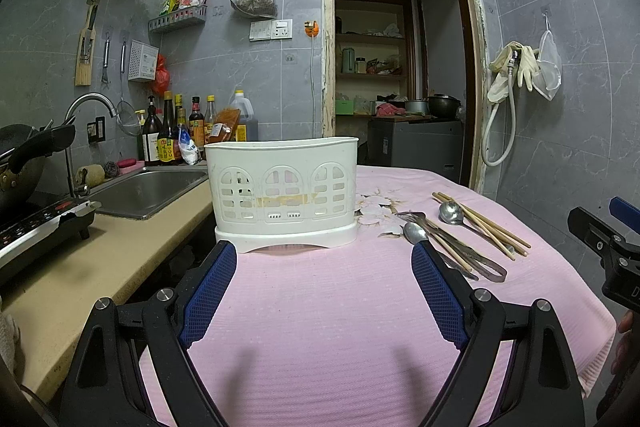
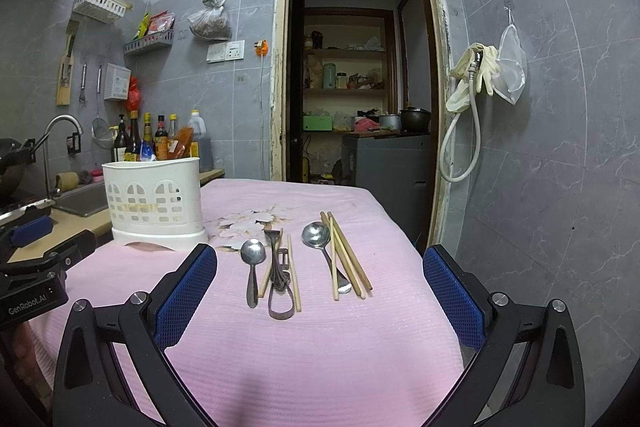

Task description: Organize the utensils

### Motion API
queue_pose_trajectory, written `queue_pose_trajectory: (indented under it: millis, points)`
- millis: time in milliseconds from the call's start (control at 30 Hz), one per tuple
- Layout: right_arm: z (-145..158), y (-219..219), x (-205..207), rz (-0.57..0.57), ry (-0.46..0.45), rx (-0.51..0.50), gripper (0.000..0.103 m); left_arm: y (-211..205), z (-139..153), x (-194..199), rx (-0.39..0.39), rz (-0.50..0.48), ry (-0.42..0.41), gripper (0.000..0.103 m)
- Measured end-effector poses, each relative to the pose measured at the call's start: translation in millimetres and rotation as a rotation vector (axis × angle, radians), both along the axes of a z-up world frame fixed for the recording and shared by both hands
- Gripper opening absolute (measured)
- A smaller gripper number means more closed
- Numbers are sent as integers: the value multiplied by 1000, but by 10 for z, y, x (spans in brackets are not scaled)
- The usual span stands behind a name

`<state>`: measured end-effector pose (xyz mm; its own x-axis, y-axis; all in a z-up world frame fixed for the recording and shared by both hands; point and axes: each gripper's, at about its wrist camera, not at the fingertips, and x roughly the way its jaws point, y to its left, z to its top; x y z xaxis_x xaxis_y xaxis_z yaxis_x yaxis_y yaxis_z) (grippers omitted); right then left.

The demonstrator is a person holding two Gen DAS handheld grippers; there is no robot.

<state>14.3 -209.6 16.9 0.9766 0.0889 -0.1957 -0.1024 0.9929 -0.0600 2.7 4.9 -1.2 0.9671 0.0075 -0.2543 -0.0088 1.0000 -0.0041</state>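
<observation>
The left gripper (image 1: 324, 259) hangs low over the pink tablecloth (image 1: 320, 307), jaws spread wide and holding nothing. Straight ahead of it, near the cloth's left edge beside the counter (image 1: 100, 251), stands the white utensil holder (image 1: 282, 187). The right gripper (image 2: 320, 263) is likewise spread wide and empty. Between and just beyond its fingertips the utensils lie flat mid-cloth in two bunches: a small spoon (image 2: 253, 267), metal tongs (image 2: 279, 283) and a chopstick (image 2: 295, 275) on the left; a larger spoon (image 2: 318, 239) with chopsticks (image 2: 346, 259) on the right, well apart from the holder
</observation>
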Motion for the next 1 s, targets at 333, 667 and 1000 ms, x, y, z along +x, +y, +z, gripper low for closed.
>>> queue_pose_trajectory:
  millis: [333,667,1000]
  points:
    - [6,-9,4,0,1,0,103,-3,1,1,0,0,1,86]
    - [-36,20,9,3,5,0,103,0,1,3,-1,0,2,86]
    - [-60,36,14,6,9,2,103,17,-35,4,-2,1,4,86]
